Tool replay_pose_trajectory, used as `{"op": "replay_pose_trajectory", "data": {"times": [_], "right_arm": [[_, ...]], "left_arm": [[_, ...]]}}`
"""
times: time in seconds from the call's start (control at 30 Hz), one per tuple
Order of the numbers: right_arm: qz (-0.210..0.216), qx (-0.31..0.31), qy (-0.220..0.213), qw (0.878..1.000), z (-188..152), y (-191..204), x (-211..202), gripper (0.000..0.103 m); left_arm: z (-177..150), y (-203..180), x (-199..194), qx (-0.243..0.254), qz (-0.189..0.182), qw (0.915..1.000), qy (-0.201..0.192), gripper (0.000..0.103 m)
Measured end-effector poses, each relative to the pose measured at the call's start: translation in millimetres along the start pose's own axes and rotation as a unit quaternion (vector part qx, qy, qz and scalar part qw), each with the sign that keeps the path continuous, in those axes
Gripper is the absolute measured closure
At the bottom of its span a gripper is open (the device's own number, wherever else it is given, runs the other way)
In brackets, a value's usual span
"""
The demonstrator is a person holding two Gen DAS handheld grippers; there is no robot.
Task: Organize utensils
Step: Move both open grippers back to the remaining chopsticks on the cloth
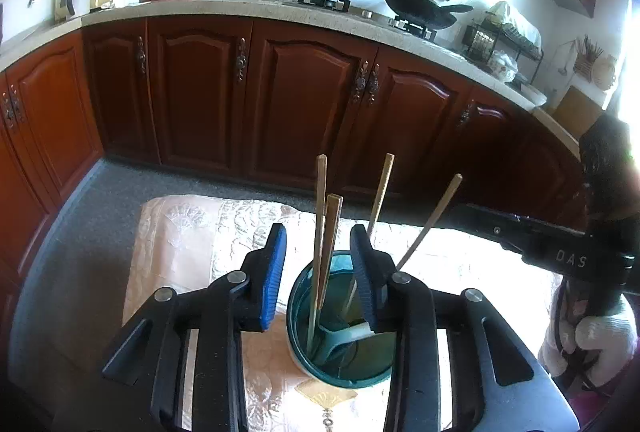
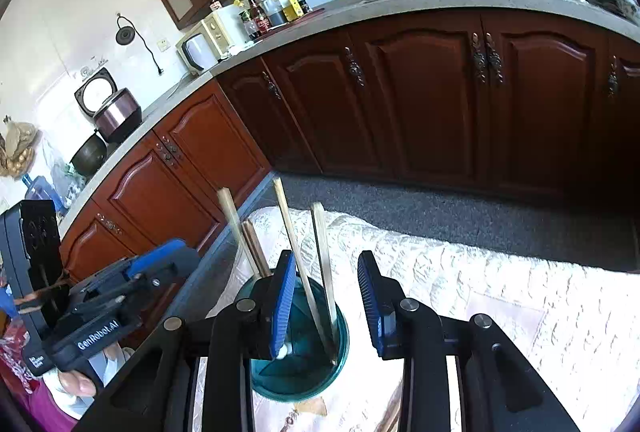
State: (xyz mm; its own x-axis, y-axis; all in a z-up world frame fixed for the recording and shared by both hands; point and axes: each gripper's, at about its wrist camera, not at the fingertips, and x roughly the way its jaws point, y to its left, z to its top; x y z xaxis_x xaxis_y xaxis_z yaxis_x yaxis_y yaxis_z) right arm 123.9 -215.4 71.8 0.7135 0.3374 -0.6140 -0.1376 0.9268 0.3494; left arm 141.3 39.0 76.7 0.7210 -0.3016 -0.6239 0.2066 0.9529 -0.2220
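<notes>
1. My left claw (image 1: 318, 272) was spread, empty, straddling the chopsticks (image 1: 320, 232) standing in the teal holder (image 1: 298, 316) on the cloth-covered bench (image 1: 180, 232).
2. My right claw (image 2: 326, 296) hung spread above the holder too.
3. Best, I judged, to pinch one chopstick mid-shaft and lift straight, without tipping the holder.

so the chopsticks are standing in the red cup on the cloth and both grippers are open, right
Not quite: the cup is teal, not red, as the left wrist view shows. The chopsticks do stand in it on the cloth, and the left gripper and right gripper are both open.
</notes>
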Motion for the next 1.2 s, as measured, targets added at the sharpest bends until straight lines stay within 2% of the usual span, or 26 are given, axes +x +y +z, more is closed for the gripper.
{"op": "replay_pose_trajectory", "data": {"times": [0.4,0.73,1.03,1.2], "right_arm": [[-0.029,-0.009,-0.007,1.0,-37.4,7.6,-29.9,0.072],[-0.048,0.001,-0.003,0.999,-72.0,2.8,-51.8,0.07],[-0.074,0.01,0.012,0.997,-102.0,-10.6,-68.0,0.068],[-0.081,0.026,0.032,0.996,-125.0,-27.9,-66.2,0.068]], "left_arm": [[-30.2,-19.4,-26.1,0.022,0.02,0.9995,-0.01,0.061],[-60.3,-51.7,-43.9,0.052,0.009,0.9985,-0.011,0.054],[-93.2,-66.7,-46.9,0.056,-0.02,0.9981,0.018,0.053],[-116.9,-72.4,-38.3,0.054,-0.039,0.9966,0.049,0.053]]}}
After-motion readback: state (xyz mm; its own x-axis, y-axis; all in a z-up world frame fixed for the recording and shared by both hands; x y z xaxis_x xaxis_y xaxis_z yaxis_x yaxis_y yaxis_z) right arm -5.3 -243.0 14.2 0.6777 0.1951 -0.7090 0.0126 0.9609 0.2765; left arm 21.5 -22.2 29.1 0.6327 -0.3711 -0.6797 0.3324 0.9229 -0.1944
